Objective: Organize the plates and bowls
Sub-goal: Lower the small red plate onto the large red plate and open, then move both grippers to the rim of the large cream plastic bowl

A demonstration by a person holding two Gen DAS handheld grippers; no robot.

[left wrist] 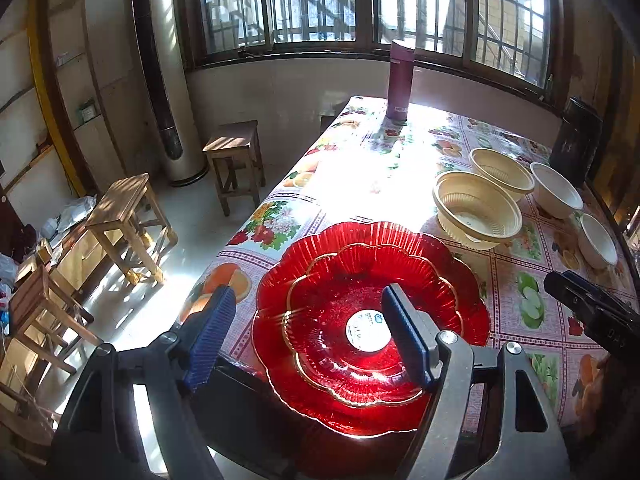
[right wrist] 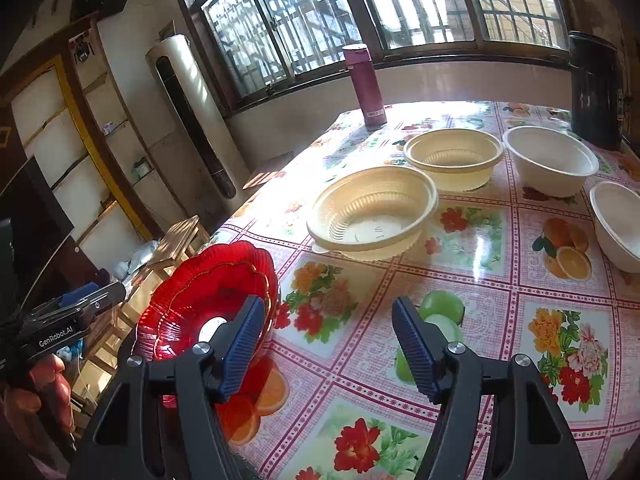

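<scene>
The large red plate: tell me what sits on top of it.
A smaller red plate with a gold rim rests inside the large red plate, a round white sticker at its centre. The large plate's middle is covered, so nothing there can be seen.

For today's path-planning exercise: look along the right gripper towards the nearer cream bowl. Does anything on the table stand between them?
Nothing visible does. The right gripper is open with nothing in it, and only bare tablecloth lies between it and the nearer cream bowl. The red plates sit off to its left, outside that line.
</scene>
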